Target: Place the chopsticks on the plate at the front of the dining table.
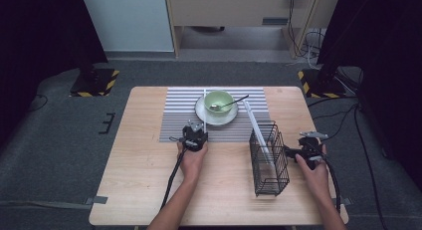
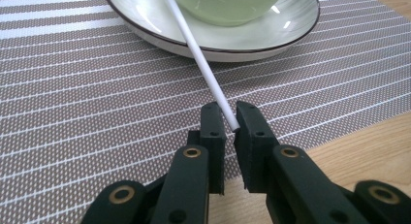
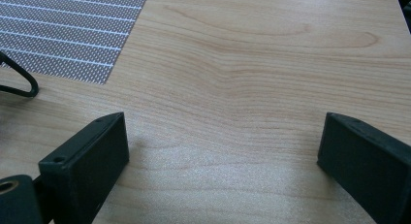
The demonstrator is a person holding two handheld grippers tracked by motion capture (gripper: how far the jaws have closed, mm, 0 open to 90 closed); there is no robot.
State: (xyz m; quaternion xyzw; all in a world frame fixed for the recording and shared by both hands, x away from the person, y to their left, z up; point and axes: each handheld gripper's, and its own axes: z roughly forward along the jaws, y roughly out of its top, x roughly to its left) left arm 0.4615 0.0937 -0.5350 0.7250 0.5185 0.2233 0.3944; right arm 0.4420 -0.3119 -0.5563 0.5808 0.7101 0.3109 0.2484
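A: What is seen from the high view?
B: One white chopstick is gripped at its near end by the left gripper; one more leans in the single wire basket.

A: And the left gripper view?
B: Jaws clamped on the chopstick, propped on one plate. Lifting into the basket is judged next.

A: The right gripper view?
B: The right gripper is spread wide, nothing held.

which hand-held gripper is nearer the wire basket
Right. The right hand-held gripper sits just beside the wire basket, jaws open. The left hand-held gripper is farther off across the table, shut on a white chopstick.
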